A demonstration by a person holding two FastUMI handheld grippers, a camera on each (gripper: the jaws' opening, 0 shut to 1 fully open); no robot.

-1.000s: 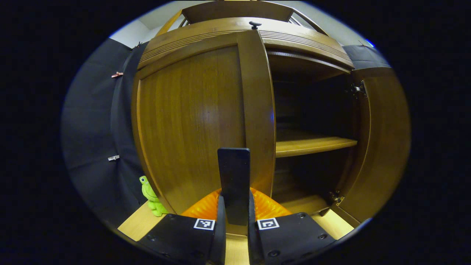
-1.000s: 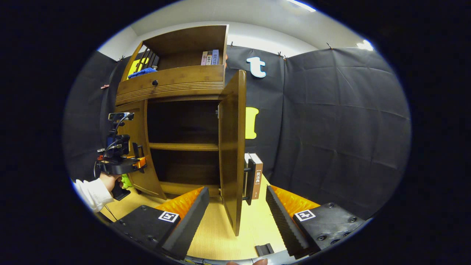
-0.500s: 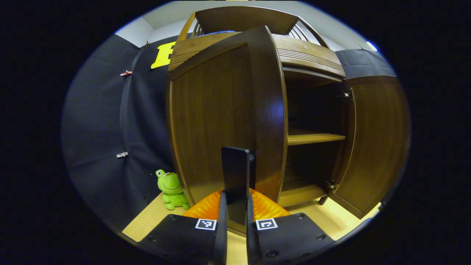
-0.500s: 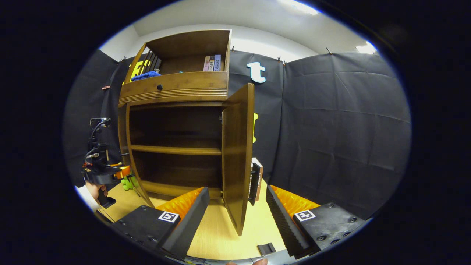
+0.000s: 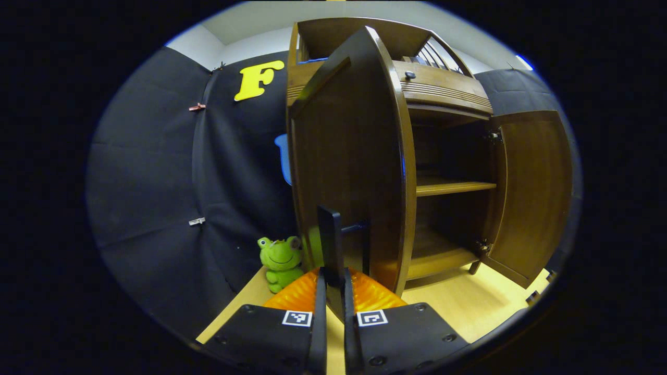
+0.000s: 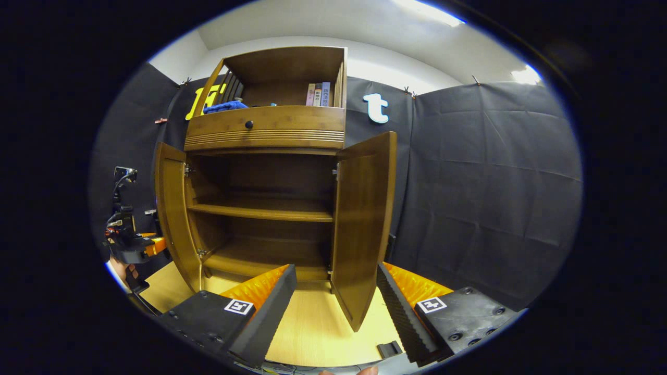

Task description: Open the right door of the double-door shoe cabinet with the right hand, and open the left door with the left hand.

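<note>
**Both doors of the shoe cabinet stood open**

In the left gripper view we saw our left tongs (image 5: 332, 291) clenched on the dark upright bar handle (image 5: 331, 245) of the brown wooden left door (image 5: 349, 166), both fingers pressed against it. That door was swung out well away from the brown wooden double-door shoe cabinet (image 5: 443, 94), its free edge turned toward the camera. Beside its lower edge a green plush frog (image 5: 281, 260) sat on the pale wooden floor (image 5: 469, 312), against the black cloth wall (image 5: 151, 182).

In the right gripper view our right tongs (image 6: 336, 302) were released, the fingers spread wide and holding nothing. Between them and just beyond stood the brown wooden right door (image 6: 362, 224), swung outward with its lower corner close to the tongs but apart from them. Behind it we saw the dark interior with one wooden shelf (image 6: 260, 211) across the middle. Above the doors ran a wooden drawer with a small dark knob (image 6: 249, 124), and over that an open top compartment holding a few upright books (image 6: 318, 94) and something blue (image 6: 225, 107), perhaps cloth; we could not tell at that distance.

At the far left of that view the left door appeared edge-on, with the left tongs and a hand (image 6: 125, 271) just beside it.
</note>
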